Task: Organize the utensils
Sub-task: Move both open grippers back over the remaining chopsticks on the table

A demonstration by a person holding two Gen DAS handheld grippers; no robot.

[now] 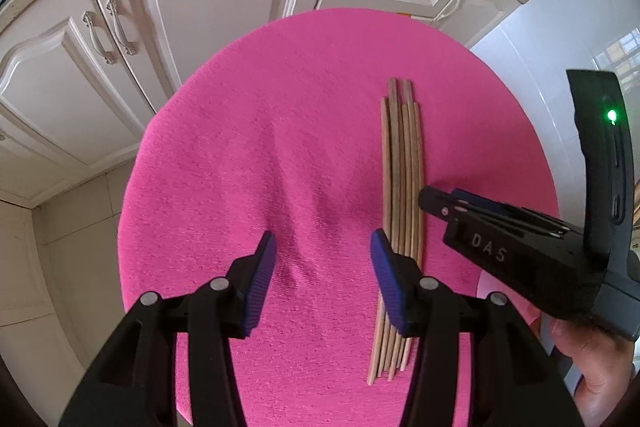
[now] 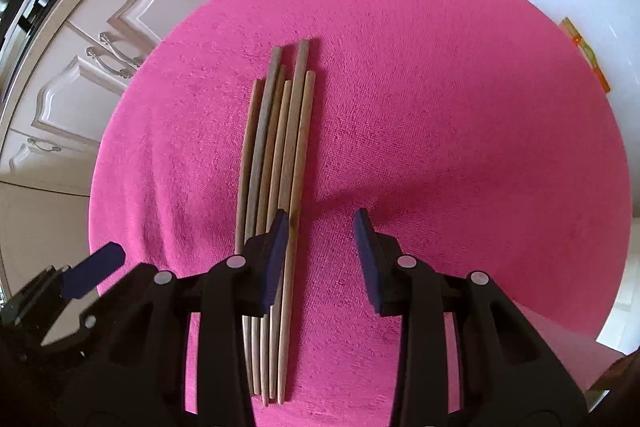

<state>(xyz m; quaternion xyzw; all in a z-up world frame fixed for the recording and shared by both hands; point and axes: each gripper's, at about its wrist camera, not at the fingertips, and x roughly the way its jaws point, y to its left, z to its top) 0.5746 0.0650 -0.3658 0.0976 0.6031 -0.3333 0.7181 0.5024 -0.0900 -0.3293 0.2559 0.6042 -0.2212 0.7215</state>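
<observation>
Wooden chopsticks [image 2: 276, 211]: bundled lengthwise, centre frame, on pink-clothed table [image 2: 480, 147], likely for joint pickup. Left hand-held gripper [image 1: 323, 279] and right hand-held gripper [image 2: 321, 255]: jaws parted, nothing held.

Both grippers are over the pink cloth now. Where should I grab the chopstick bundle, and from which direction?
Take the chopsticks around mid-length, coming straight down from above with the fingers on either long side. They lie flat and parallel on the pink cloth, ends uneven, so a squeeze across the middle should gather them. The right gripper hangs open beside them, probably best placed.
</observation>
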